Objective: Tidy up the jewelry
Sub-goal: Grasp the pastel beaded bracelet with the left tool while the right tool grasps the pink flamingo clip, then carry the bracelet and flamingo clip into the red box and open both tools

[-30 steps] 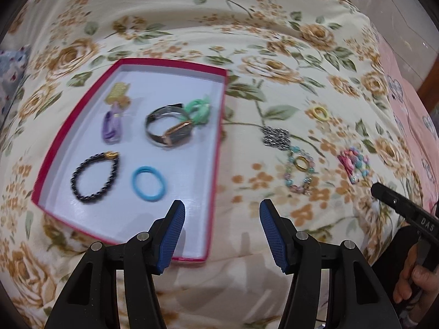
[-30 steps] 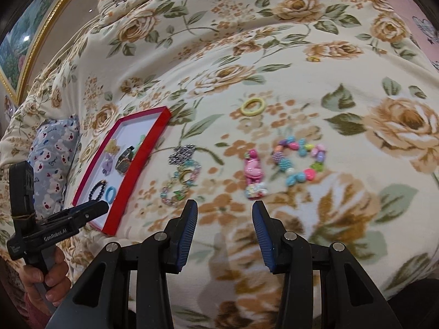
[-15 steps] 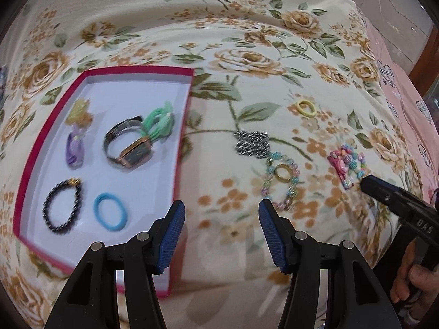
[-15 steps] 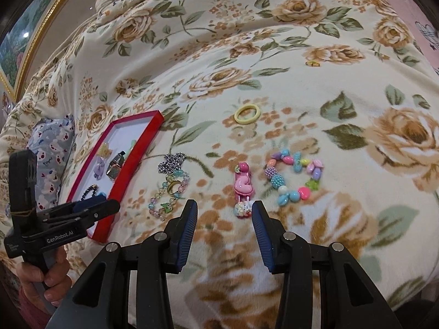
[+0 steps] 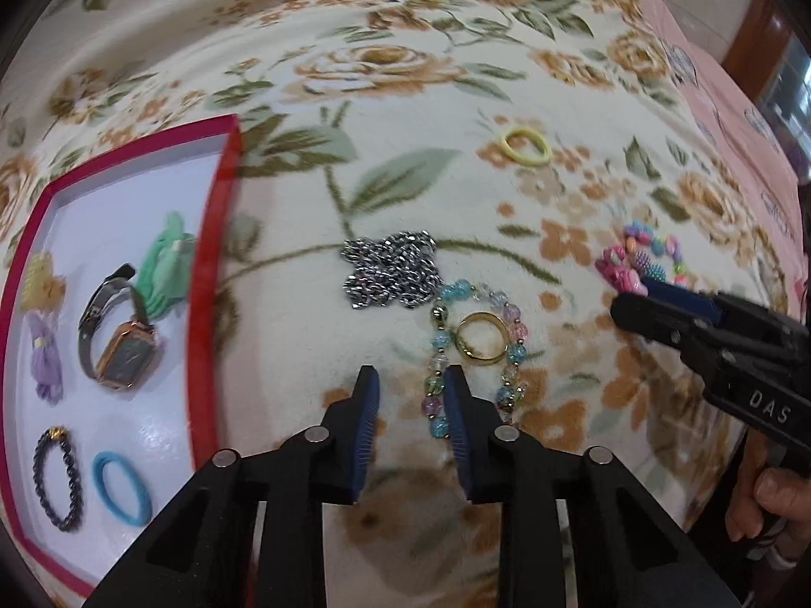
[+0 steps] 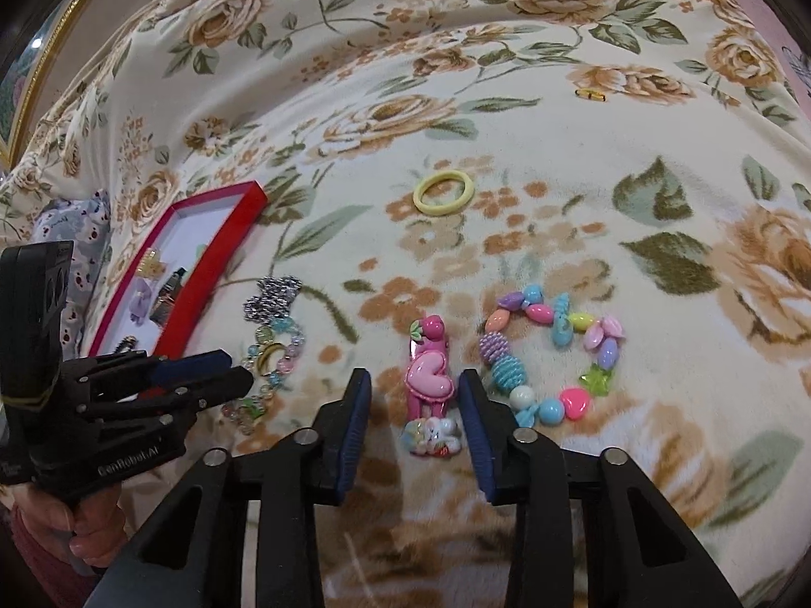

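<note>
My left gripper (image 5: 411, 395) hangs low over the floral blanket with its jaws closing. The near side of a pastel glass-bead bracelet (image 5: 516, 352) lies between them, close to the right finger, and nothing is pinched. A gold ring (image 5: 481, 339) rests inside that bracelet, and a silver chain (image 5: 390, 273) is heaped just beyond. My right gripper (image 6: 414, 395) straddles a pink heart hair clip (image 6: 428, 380). Its jaws are closing too, with gaps on both sides of the clip. The red tray (image 5: 223, 253) at left holds a watch (image 5: 119, 344), hair ties and a dark bracelet.
A chunky multicoloured bead bracelet (image 6: 499, 347) lies right of the pink clip. A yellow hair tie (image 6: 418, 195) sits farther back on the blanket. The two grippers are close side by side, each held by a hand at the frame edge. A patterned pillow lies behind the tray.
My left gripper has swung right from the tray to the pastel bracelet, dropped lower and narrowed its jaws. My right gripper has come down over the pink clip and narrowed as well.
</note>
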Motion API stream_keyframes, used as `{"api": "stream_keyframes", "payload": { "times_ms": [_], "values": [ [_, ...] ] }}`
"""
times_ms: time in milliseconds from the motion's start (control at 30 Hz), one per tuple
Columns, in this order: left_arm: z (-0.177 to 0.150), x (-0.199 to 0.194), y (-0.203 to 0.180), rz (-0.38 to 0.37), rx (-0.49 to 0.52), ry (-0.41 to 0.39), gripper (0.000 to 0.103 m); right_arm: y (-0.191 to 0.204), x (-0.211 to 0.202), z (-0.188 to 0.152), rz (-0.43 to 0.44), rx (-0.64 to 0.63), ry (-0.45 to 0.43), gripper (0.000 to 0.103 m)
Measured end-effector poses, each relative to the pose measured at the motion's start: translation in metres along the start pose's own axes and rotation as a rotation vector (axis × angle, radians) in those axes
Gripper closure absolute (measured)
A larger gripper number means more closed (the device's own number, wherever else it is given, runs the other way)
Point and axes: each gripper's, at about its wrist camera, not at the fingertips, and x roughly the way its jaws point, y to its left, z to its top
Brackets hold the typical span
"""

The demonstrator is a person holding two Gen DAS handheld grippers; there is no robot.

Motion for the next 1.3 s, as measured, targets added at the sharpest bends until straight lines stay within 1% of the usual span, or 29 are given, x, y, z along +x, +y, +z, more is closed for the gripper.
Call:
{"api": "stream_keyframes", "payload": {
  "times_ms": [33, 67, 100, 133, 267, 367, 600, 1000, 1300],
  "values": [
    [0.0, 0.002, -0.002, 0.003, 0.014, -0.007, 0.081, 0.001, 0.001, 0.0, -0.008, -0.007, -0.003, 0.075],
    [-0.001, 0.003, -0.004, 0.001, 0.021, -0.012, 0.085, 0.001, 0.001, 0.0, -0.012, -0.013, -0.005, 0.078],
    [-0.001, 0.004, -0.003, -0.012, 0.022, -0.015, 0.093, 0.001, 0.001, -0.001, -0.019, -0.018, -0.008, 0.081],
    [-0.001, 0.003, -0.003, -0.025, 0.017, -0.016, 0.096, 0.001, 0.001, -0.001, -0.019, -0.02, -0.008, 0.083],
    [-0.005, -0.004, 0.004, -0.056, -0.019, -0.032, 0.096, 0.003, -0.005, 0.0, -0.013, -0.02, -0.022, 0.084],
    [-0.01, -0.013, 0.011, -0.091, -0.055, -0.054, 0.096, 0.005, -0.012, 0.0, 0.015, -0.012, -0.032, 0.084],
    [-0.027, -0.046, 0.024, -0.152, -0.104, -0.128, 0.097, 0.022, -0.029, 0.001, 0.075, -0.018, -0.054, 0.084],
    [-0.059, -0.114, 0.043, -0.162, -0.158, -0.244, 0.097, 0.059, -0.042, -0.005, 0.136, -0.075, -0.062, 0.084],
    [-0.083, -0.148, 0.063, -0.146, -0.201, -0.294, 0.097, 0.085, -0.043, -0.009, 0.178, -0.116, -0.051, 0.084]
  ]
}}
